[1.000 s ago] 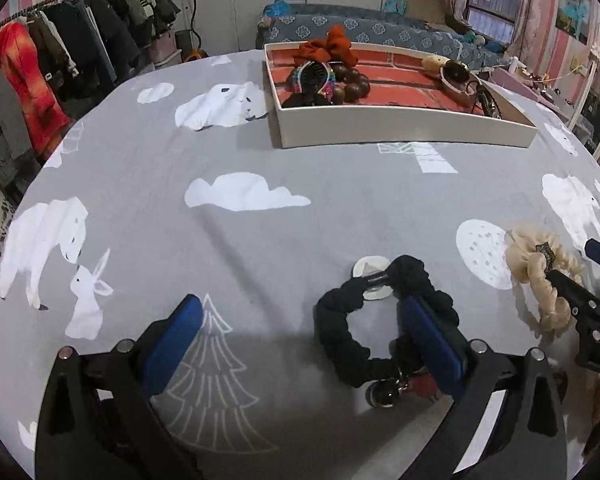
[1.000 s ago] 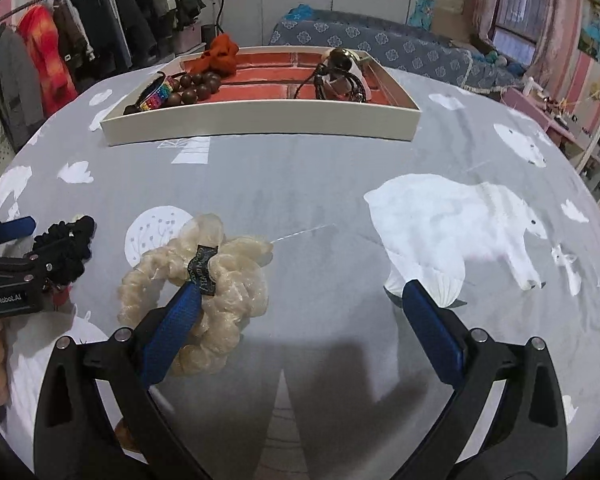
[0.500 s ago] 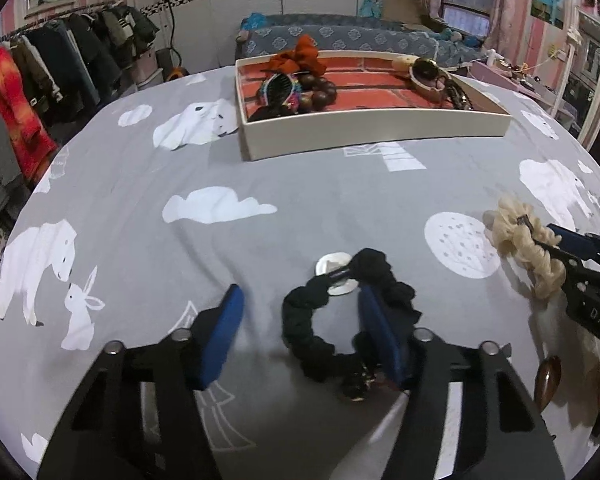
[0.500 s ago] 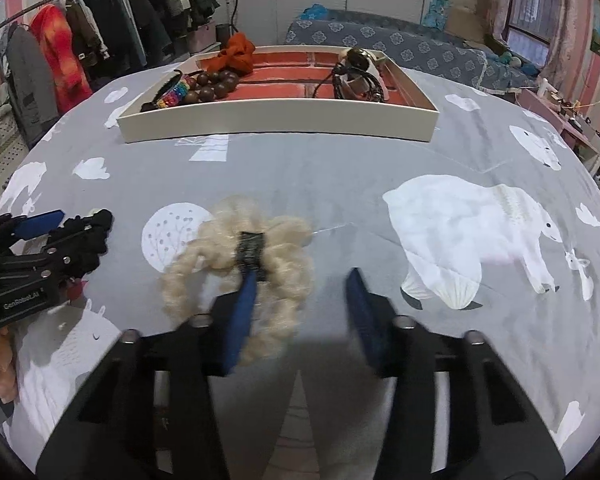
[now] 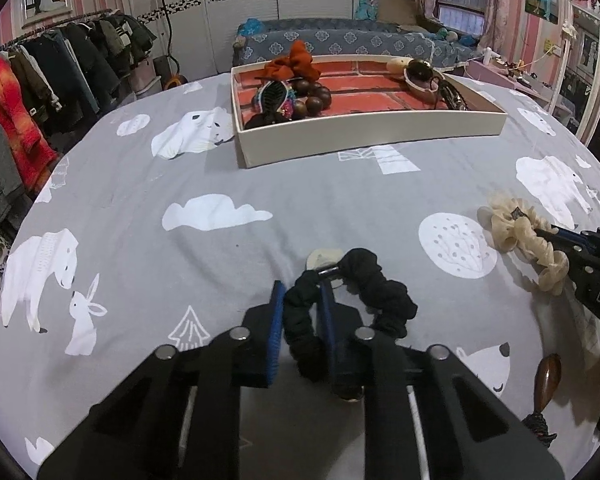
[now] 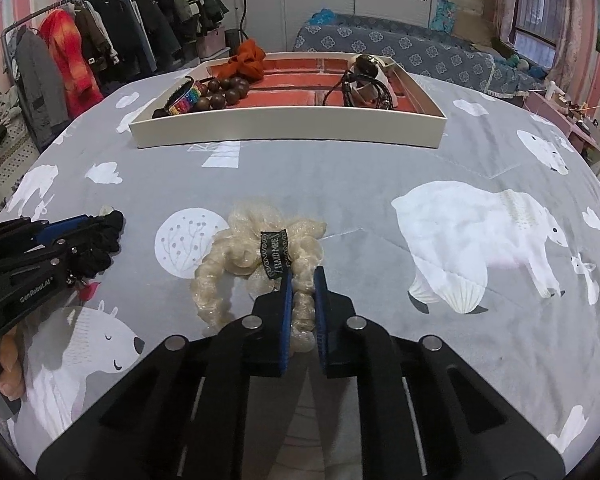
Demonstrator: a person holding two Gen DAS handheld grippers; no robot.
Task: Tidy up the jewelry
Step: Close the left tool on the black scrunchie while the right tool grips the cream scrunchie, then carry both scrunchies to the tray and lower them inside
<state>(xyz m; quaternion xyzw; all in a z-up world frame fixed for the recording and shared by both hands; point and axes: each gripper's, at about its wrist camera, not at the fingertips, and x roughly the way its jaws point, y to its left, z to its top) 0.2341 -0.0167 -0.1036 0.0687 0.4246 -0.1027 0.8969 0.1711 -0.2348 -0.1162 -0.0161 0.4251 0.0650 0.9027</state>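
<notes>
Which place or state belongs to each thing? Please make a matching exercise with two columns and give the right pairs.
Things:
1. black scrunchie
2. cream scrunchie
3. orange scrunchie
4. dark wooden beads

Places or states:
A. in the tray, at its far left corner
B. pinched by the right gripper
C. in the tray, beside a multicoloured bracelet
D. pinched by the left gripper

Pairs: 1-D, 2-B, 3-A, 4-C

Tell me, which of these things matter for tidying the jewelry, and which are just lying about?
In the job:
black scrunchie, in left claw
cream scrunchie, in right claw
tray

Lying about:
clothes rack
sofa
</notes>
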